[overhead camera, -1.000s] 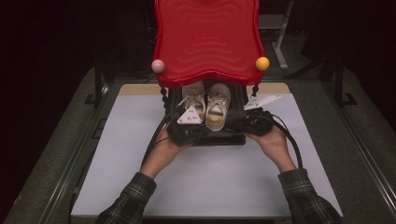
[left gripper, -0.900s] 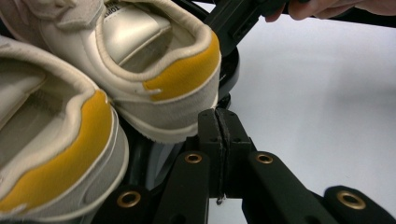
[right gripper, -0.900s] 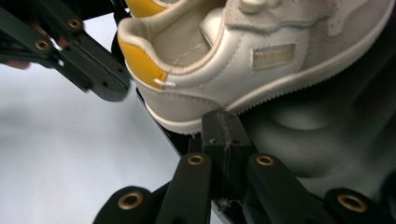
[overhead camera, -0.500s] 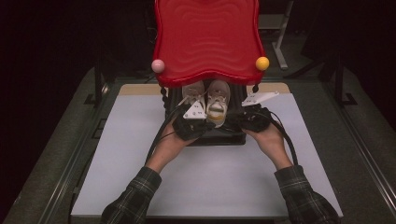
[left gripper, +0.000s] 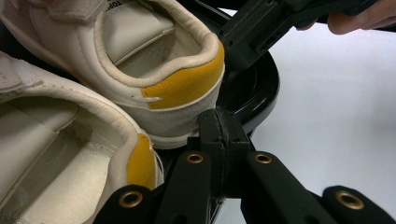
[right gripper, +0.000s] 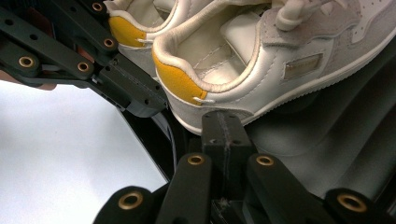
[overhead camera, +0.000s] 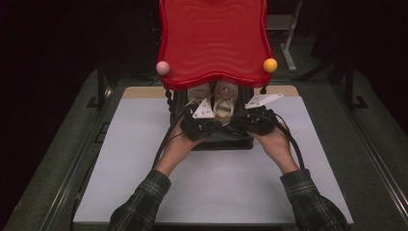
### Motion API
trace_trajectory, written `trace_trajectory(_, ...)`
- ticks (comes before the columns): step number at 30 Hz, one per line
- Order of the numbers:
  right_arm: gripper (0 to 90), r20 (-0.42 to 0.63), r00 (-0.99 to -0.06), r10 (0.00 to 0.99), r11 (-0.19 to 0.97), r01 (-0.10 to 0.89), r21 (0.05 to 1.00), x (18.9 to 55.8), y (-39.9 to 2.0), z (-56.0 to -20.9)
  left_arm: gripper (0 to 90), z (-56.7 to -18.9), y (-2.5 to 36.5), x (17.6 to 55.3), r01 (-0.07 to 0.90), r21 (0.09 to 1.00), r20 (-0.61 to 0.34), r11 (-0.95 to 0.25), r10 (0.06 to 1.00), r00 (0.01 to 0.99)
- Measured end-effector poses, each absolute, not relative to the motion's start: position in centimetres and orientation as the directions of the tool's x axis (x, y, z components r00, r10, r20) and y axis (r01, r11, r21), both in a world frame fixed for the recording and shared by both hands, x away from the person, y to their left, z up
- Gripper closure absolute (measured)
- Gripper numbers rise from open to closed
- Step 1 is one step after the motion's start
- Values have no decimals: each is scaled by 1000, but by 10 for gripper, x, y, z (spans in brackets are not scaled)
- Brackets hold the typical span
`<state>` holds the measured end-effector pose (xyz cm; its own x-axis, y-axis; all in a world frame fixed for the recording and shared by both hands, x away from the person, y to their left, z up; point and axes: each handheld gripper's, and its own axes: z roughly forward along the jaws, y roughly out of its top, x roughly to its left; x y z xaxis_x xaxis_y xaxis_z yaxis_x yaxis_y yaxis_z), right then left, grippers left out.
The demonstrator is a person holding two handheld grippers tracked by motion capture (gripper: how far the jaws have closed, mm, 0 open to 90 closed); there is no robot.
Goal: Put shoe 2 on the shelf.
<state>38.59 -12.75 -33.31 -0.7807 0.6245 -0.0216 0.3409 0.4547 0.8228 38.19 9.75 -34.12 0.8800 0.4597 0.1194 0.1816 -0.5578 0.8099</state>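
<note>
Hands (overhead camera: 272, 139) eased back, claws (overhead camera: 204, 126) closed beside shoes (overhead camera: 224, 98)

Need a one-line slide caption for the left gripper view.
Left gripper, jaws shut, points at the yellow-patched heels of two cream shoes on a black tray.

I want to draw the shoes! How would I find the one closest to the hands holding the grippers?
Look under the front edge of the big wavy red tray, where a black stand sits on the white table. Two cream shoes stand there side by side, heels toward the person. The right shoe pokes out farther than its neighbour, showing its yellow heel patch.
</note>
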Motion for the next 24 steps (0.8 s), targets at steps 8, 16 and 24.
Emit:
trace_trajectory(8,896,-39,-775,631,467,339,817,385,-126,-334,900,-344,85,381,193,793,125,-577,466,876)
trace_trajectory(16,896,-39,-780,625,465,331,821,382,-128,-332,892,-330,96,372,170,834,142,-525,501,854)
trace_trajectory(24,896,-37,-777,629,458,332,825,384,-128,-332,900,-331,95,376,178,834,129,-522,498,857)
